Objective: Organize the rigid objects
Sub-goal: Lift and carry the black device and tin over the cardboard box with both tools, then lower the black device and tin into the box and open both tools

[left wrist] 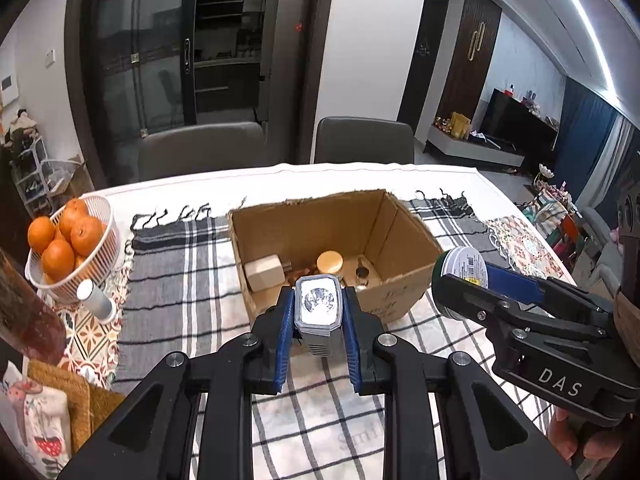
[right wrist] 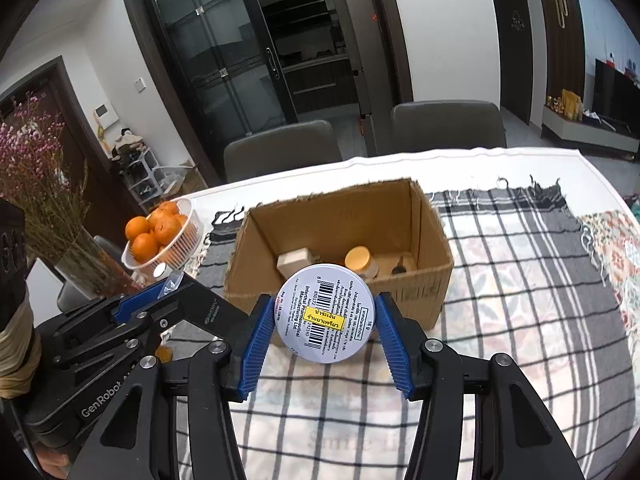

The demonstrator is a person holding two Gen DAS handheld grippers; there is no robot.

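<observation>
a white basket of oranges sits at the table's left edge, with a small white cylinder just beside it. the left gripper pinches a small grey device between its blue pads, held just before the near wall of the open cardboard box, which already holds a pale block and a yellow-lidded jar. to the right, the right gripper pinches a round tin by its rim. risk, as a judgement: the curved tin could slip, or the two close grippers could collide over the box.
</observation>
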